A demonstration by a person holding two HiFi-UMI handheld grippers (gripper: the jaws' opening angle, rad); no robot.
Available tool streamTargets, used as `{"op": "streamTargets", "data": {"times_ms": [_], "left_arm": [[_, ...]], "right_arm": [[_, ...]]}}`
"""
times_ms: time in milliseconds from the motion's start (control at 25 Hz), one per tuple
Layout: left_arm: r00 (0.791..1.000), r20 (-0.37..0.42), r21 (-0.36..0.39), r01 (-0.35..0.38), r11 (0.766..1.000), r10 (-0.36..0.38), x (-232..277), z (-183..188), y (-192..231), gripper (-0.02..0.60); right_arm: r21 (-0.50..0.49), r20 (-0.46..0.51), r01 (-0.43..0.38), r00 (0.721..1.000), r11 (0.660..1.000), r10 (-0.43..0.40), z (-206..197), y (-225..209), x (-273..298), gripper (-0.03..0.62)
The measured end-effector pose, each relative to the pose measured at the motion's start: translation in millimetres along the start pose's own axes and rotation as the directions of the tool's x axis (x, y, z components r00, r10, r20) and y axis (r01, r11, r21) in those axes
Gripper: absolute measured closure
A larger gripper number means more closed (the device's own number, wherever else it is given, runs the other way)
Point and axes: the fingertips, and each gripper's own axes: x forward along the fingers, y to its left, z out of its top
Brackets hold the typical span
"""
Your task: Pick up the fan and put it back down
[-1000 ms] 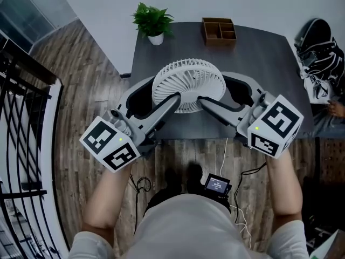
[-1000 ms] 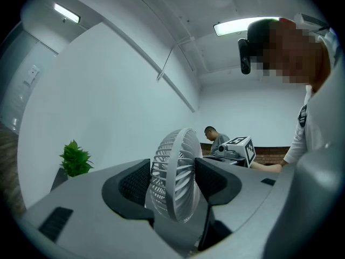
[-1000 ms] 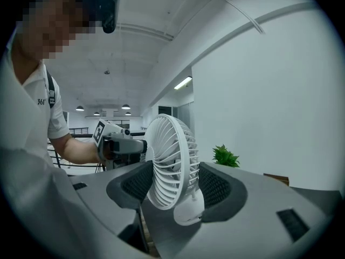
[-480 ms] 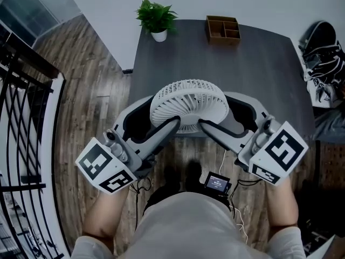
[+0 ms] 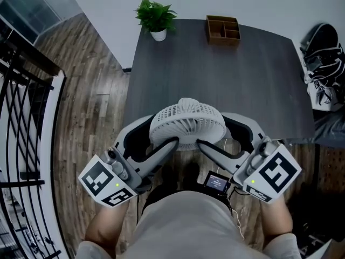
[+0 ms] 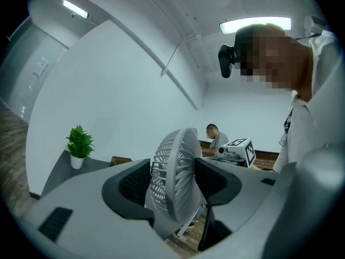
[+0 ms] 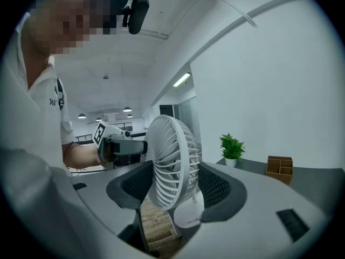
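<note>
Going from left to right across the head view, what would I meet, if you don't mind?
Black metal railing → left gripper → white round desk fan → right gripper → black-and-white bag.

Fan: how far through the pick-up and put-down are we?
Pick-up looks done: the fan hangs clear of the table, over its near edge. In hand: left gripper and right gripper both clamp its grille. Left: setting it down on the table.

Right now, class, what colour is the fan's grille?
The fan is white, grille included; it shows best in the right gripper view.
</note>
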Motion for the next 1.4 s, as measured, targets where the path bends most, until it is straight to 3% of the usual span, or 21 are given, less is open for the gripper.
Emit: {"op": "streamTargets", "data": {"times_ms": [400,800,1400], "left_arm": [[0.998,-0.003,-0.032,-0.057,0.998,0.057,-3.7,-25.2,-11.6,0.308],[0.994,-0.006,-0.043,-0.113,0.993,0.113,-24.5,-35.7,1.6,0.308],[0.998,-0.029,-0.072,-0.064,0.995,0.062,-74.3,-10.1,73.6,0.308]], "right_arm": [[0.089,-0.013,-0.049,0.999,0.995,0.050,-28.0,6.6,-9.3,0.330],[0.103,-0.040,-0.099,0.994,0.990,0.104,-39.4,17.7,13.1,0.330],[0.130,-0.046,-0.047,0.998,0.990,0.053,-15.7,40.1,96.8,0.330]]}}
